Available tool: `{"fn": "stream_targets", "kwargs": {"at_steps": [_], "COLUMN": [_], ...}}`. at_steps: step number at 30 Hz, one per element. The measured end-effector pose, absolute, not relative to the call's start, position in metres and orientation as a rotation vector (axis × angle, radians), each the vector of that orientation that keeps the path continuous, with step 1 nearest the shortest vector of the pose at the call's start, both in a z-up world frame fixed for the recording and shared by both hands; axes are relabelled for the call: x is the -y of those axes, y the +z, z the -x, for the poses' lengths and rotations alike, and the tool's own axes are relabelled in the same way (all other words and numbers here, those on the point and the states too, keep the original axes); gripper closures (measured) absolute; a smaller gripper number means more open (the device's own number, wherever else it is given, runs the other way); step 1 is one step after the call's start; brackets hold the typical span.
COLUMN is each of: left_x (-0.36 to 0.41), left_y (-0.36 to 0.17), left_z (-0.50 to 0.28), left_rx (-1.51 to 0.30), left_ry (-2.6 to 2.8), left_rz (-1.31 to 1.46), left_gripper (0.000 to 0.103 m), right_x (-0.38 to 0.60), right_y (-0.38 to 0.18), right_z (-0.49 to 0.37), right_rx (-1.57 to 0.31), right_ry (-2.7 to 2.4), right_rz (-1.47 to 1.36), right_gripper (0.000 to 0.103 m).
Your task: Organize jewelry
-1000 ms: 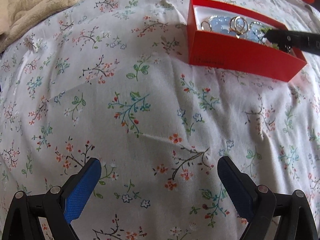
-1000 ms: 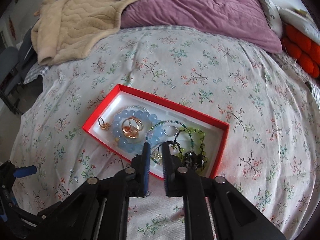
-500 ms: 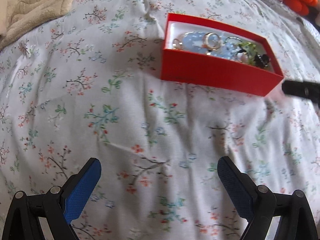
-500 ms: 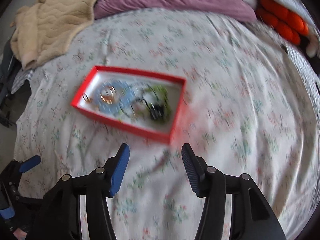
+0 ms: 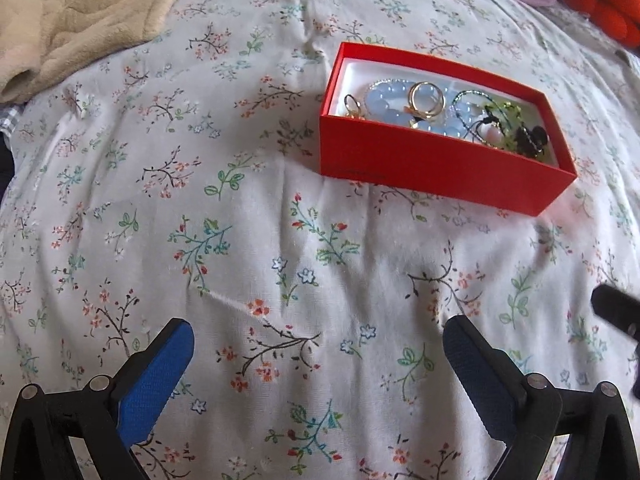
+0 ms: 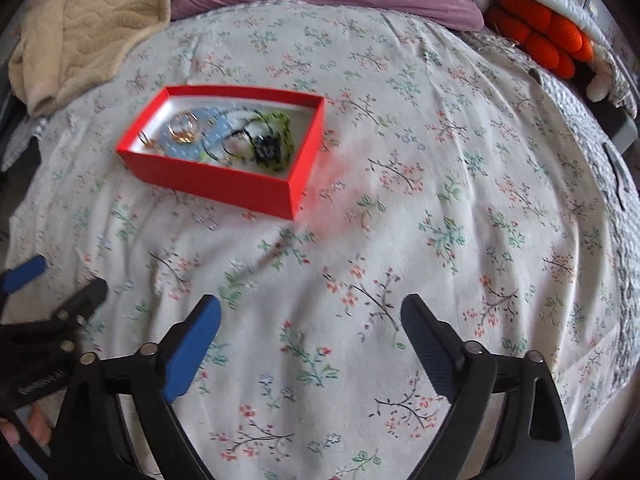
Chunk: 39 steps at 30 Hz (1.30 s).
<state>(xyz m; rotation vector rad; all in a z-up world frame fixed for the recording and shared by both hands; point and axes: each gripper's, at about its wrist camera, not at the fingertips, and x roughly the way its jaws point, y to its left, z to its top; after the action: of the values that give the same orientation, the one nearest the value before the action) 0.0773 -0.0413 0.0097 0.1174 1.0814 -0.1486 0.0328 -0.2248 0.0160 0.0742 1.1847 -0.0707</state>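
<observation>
On floral bedsheet (image 5: 280,240), left wrist view: red box (image 5: 432,160) holds blue bead bracelet (image 5: 384,104), gold rings (image 5: 426,98), green beads. Left gripper (image 5: 318,360) spread, empty.
Right wrist view: right gripper (image 6: 310,334) opening, nothing between. Jewelry light, tangly, slippery; pinch at strand.

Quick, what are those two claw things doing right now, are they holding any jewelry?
Left gripper: jaws open, holding nothing.
Right gripper: jaws opening, nothing between them.
</observation>
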Motion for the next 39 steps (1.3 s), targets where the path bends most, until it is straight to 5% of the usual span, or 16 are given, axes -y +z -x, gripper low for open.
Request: {"fn": "stream_targets", "kwargs": {"at_steps": [39], "left_x": [0.043], "left_y": [0.007], "left_z": [-0.080], "left_rx": [-1.099], "left_ry": [-0.129], "left_rz": [-0.113], "left_gripper": [0.001], "right_x": [0.221], "right_y": [0.003], "right_z": [-0.035], "right_rx": [-1.203], "right_ry": [-0.077], "right_rz": [-0.040], "right_gripper": [0.008]}}
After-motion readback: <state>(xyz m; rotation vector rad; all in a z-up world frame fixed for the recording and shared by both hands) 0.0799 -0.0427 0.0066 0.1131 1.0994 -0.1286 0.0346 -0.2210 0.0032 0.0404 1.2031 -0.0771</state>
